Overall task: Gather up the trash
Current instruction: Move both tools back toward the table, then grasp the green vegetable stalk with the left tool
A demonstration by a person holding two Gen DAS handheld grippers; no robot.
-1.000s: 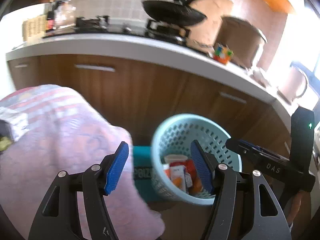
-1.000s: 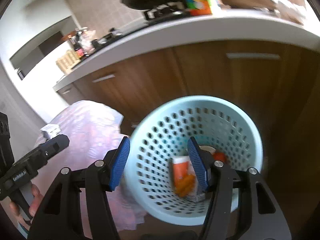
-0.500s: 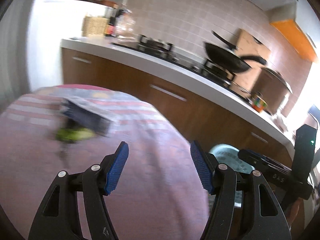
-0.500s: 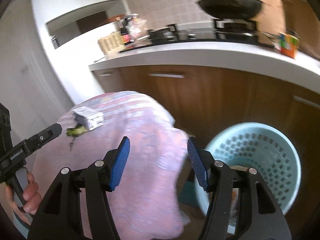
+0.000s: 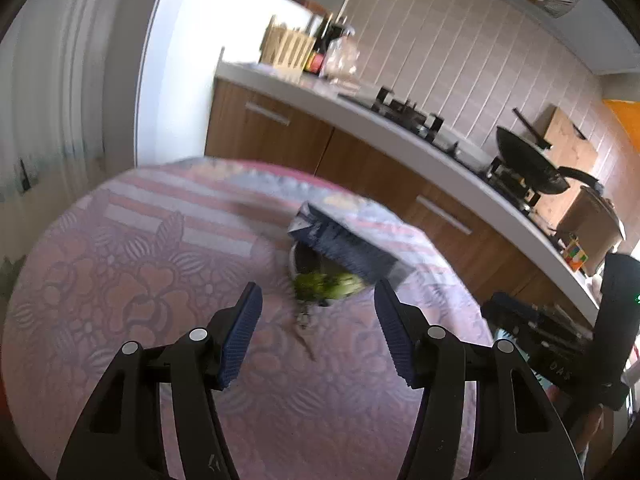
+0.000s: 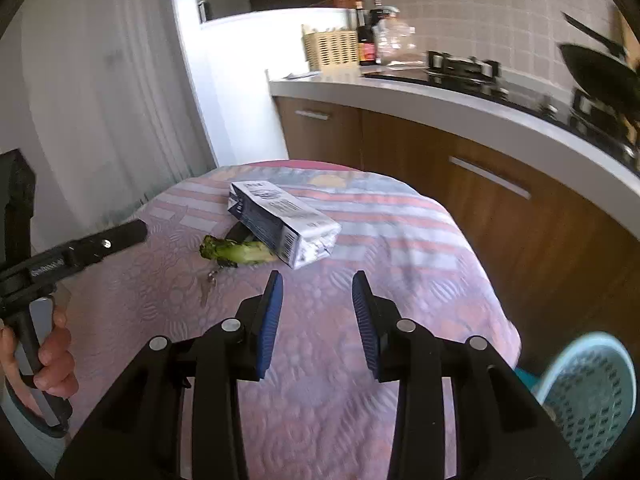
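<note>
Pink floral cloth with paler stripes covers the round worktop (image 6: 400, 248) that fills the lower part of both views. Near its far middle lies a crumpled white-and-dark-blue carton (image 6: 282, 222) (image 5: 340, 246) on its side, and a green broccoli stalk (image 6: 236, 252) (image 5: 326, 284) lies touching the carton's lower edge, its floret end pointing away from the carton. A small thin scrap (image 6: 208, 284) sits on the cloth just in front of the stalk; what it is cannot be made out.

Left tongs (image 5: 318, 338) hover over the cloth close to the stalk, their blue pads spread wide and holding nothing. Right tongs (image 6: 316, 322) hover nearer the worktop's front edge, also spread and empty, pointing toward the carton.

Beside the worktop, low at the right, stands a pale blue perforated plastic basket (image 6: 592, 392). Behind runs a white kitchen counter (image 6: 440, 100) over brown wooden cabinets (image 6: 520, 208), carrying a black gas hob (image 6: 464, 68), a black wok (image 5: 528, 164), a wicker basket (image 6: 332, 50) and dark bottles (image 6: 366, 46).
</note>
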